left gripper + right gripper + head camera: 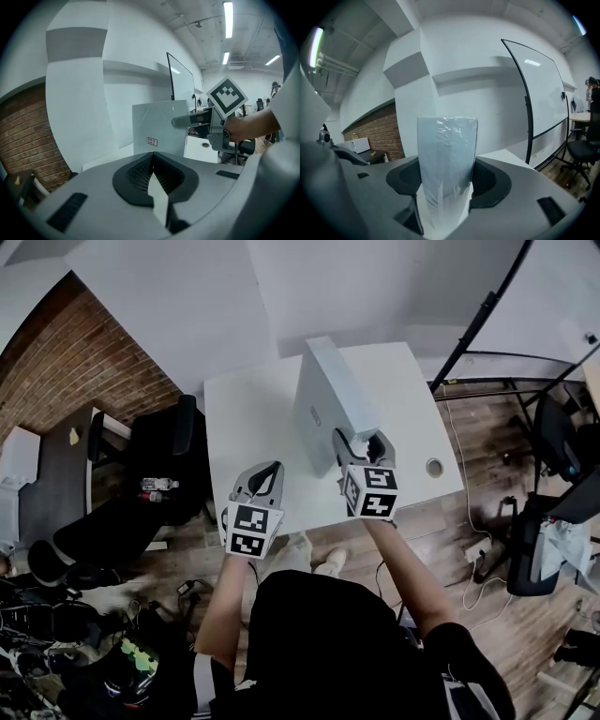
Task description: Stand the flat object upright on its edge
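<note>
**Two grippers at the counter, one clamped on the upright box**

Two grippers show over the near part of a white counter [239, 413]. The right gripper [359, 442] is clamped on the flat box [323, 395], a pale blue-grey slab wrapped in clear, wrinkled film. In the right gripper view the box's narrow edge rises straight up between the two dark pads, which press on it from either side. The box stands on one edge near the middle of the counter, its broad face turned toward the person's left and its lower edge down at the counter surface; whether its weight rests there I cannot tell. A small red-and-white label [151, 141] sits low on that broad face.

The left gripper [265, 476] hovers over the counter's near edge, to the left of the box and apart from it. Its jaws are pressed together with nothing between them.

A round cable hole [433, 467] lies near the counter's right corner. A black office chair [164, 442] stands left of the counter, with a brick wall [80, 357] beyond it.
</note>
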Demonstrator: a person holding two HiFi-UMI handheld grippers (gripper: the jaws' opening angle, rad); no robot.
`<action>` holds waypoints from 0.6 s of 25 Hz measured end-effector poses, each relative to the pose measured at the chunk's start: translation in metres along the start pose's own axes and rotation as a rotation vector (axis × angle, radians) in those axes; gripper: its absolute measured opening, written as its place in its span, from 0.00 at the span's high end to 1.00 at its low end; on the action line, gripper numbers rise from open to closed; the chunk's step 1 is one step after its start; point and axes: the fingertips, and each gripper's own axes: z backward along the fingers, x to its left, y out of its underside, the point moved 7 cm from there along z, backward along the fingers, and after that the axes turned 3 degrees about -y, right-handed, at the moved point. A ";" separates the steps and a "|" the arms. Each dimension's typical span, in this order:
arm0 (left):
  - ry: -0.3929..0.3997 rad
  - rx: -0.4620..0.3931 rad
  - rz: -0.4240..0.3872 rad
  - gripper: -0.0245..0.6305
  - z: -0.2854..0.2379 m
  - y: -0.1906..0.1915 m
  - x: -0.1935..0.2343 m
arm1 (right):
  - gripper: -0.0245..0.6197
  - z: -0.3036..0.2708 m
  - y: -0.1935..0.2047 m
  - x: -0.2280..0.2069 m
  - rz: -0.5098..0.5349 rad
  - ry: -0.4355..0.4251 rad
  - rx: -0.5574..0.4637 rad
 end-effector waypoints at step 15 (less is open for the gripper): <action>0.039 0.000 0.015 0.94 -0.036 -0.005 0.047 | 0.51 -0.048 -0.015 0.009 0.049 0.046 0.008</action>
